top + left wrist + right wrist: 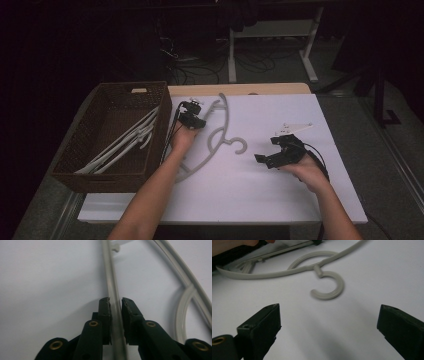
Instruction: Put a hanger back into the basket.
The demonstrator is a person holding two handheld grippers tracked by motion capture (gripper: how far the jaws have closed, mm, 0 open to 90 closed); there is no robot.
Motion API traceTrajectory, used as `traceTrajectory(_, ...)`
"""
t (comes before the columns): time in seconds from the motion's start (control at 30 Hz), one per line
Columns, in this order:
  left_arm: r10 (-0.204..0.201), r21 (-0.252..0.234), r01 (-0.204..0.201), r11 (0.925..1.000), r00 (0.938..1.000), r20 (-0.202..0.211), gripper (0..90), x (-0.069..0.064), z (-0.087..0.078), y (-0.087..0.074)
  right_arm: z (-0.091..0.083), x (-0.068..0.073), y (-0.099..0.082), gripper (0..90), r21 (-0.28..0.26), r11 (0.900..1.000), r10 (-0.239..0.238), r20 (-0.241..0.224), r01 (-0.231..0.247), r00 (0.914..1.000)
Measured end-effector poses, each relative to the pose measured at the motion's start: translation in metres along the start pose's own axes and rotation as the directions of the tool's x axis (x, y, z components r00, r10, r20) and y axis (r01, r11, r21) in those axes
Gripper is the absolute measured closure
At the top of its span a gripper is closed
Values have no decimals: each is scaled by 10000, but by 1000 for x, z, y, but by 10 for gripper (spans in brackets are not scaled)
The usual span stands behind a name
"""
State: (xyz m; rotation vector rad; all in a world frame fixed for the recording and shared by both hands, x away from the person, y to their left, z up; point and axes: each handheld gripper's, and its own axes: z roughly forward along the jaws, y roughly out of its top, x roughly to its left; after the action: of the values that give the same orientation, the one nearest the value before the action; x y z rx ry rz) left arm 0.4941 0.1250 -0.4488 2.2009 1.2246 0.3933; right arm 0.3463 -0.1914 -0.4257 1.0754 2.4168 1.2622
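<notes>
A grey plastic hanger (220,135) lies on the white table top (280,200), its hook (329,287) pointing toward my right gripper. My left gripper (194,116) is over the hanger's left side, next to the basket. In the left gripper view its jaws (115,302) stand on either side of the hanger's straight bar (111,277), and the pads sit against the bar. My right gripper (267,149) rests a little to the right of the hook, its jaws (329,315) spread wide with only bare table between them.
A brown woven basket (115,92) stands at the table's left and holds several more grey hangers (125,142). Beyond the table's far edge are a desk frame (310,50) and cables on the floor.
</notes>
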Motion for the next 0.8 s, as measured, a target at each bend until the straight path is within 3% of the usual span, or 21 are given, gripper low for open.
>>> traceTrajectory(0.17, 352, 39, -356, 9994, 9965, 764, 813, -19, 1, 1, -1, -1, 0, 48, -40, 10000, 21, 9, -21, 10000)
traceTrajectory(0.3, 799, 88, -819, 9966, 9873, 1371, 813, -41, 1, 1, -3, -1, 0, 49, -101, 9999, 38, 1, -38, 10000)
traceTrajectory(0.43, 1355, 68, -1393, 9902, 9726, 1891, 813, -65, -1, -2, -6, 0, 0, 49, -178, 9998, 56, -5, -56, 10000)
traceTrajectory(0.57, 2000, 117, -2092, 9778, 9484, 2459, 814, -86, -6, -7, -8, 0, -1, 49, -203, 9998, 33, 3, -33, 10000)
traceTrajectory(0.7, 2334, 102, -2465, 9691, 9294, 2860, 813, -99, -9, -13, -9, 0, -1, 49, -189, 9998, 38, 36, -37, 10000)
traceTrajectory(0.8, 2479, -30, -2577, 9662, 9262, 2840, 811, -103, -9, -16, -8, 0, -1, 49, -188, 9998, 13, 34, -12, 10000)
